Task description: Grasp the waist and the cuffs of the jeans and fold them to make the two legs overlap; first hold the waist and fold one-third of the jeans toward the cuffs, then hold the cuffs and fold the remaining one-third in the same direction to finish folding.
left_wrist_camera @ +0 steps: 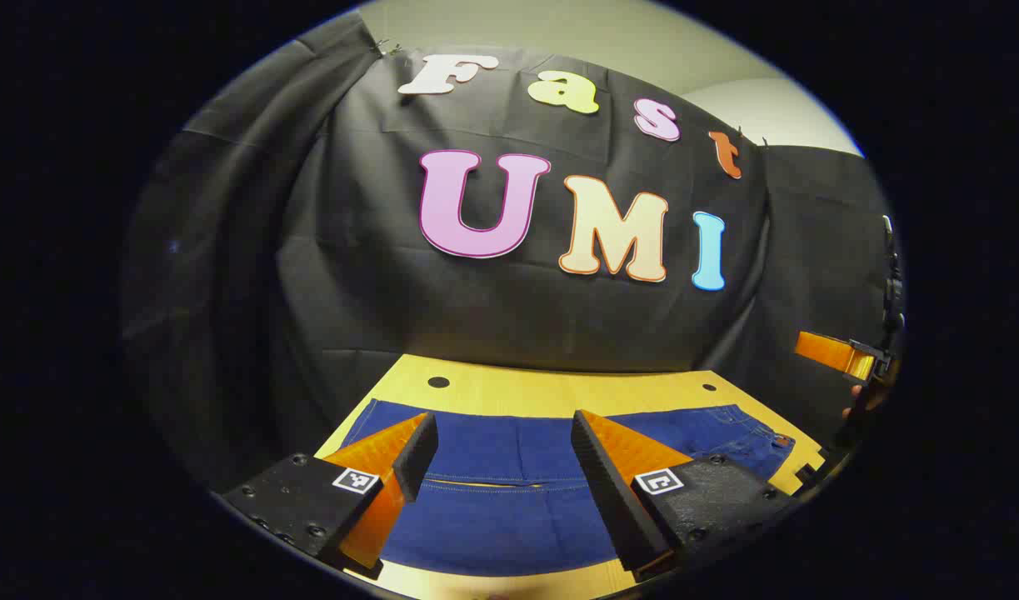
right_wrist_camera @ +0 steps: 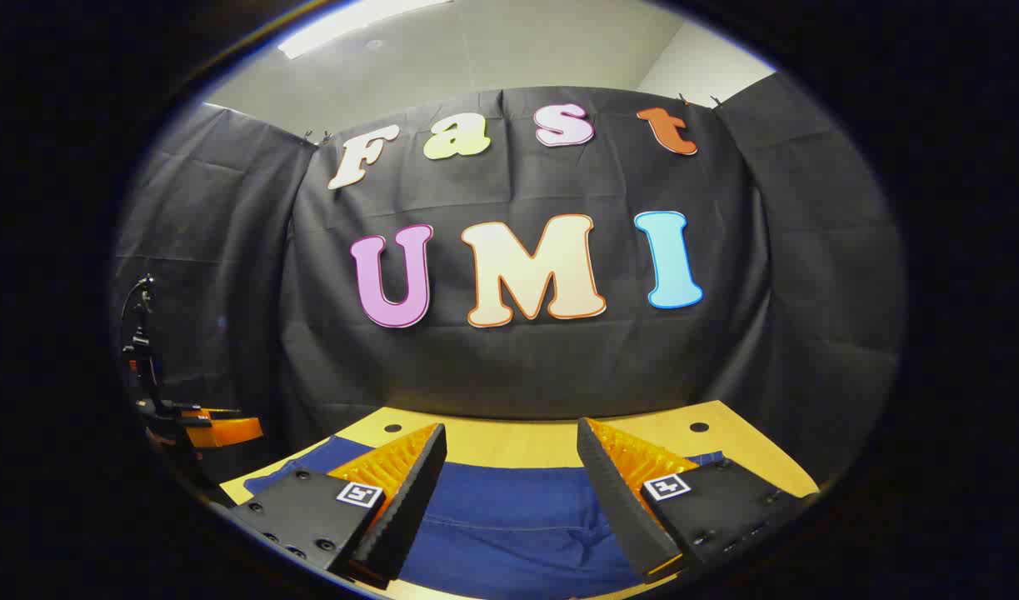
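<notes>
While the blue jeans [left_wrist_camera: 509, 467] lie flat across the yellow wooden table [left_wrist_camera: 559, 390], left gripper [left_wrist_camera: 505, 442] above them, fingers spread, nothing held, right gripper [right_wrist_camera: 509, 467] likewise spread over the denim, waistband end [left_wrist_camera: 763, 442] toward the table's right edge

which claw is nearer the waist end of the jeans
Right. The right claw hangs open near the waist end; the left claw hangs open over the legs, farther along.
</notes>
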The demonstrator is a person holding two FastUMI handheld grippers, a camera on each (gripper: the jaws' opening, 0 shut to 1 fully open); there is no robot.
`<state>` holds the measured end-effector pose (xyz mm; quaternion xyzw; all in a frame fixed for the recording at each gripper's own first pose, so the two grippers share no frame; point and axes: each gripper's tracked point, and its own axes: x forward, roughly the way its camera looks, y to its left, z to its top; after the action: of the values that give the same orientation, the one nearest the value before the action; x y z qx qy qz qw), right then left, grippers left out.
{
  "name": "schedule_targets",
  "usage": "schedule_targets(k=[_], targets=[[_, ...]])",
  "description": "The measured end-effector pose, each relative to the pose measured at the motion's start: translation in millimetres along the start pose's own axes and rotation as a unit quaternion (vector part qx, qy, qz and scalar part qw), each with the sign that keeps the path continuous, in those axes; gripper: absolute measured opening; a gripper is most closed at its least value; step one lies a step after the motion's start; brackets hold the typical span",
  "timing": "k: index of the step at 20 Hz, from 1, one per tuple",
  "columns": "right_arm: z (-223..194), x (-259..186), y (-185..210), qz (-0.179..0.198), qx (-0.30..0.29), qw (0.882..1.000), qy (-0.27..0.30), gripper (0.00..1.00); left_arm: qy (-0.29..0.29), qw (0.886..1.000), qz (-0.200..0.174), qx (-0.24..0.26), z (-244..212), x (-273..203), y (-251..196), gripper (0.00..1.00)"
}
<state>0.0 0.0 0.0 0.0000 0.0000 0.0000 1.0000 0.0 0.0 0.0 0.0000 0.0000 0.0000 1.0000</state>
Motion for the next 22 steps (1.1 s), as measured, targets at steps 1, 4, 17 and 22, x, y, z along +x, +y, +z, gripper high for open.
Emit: schedule_targets(k=[1,4,17,22], targets=[[-1,0,-1,-0.002,-0.003,1.0,0.001,0.94,0.0,1.0,-0.002,-0.004,0,-1,1,0.95],[-5,-1,2,0.0,-0.008,1.0,0.006,0.94,0.001,1.0,-0.002,-0.006,-2,-2,4,0.95],[-22,-15,11,0.005,-0.003,0.999,0.031,0.98,0.04,0.999,-0.027,-0.005,-35,-15,23,0.95],[-29,-29,9,-0.004,0.003,0.999,0.047,0.98,0.127,0.986,-0.104,0.018,-93,-31,22,0.96]])
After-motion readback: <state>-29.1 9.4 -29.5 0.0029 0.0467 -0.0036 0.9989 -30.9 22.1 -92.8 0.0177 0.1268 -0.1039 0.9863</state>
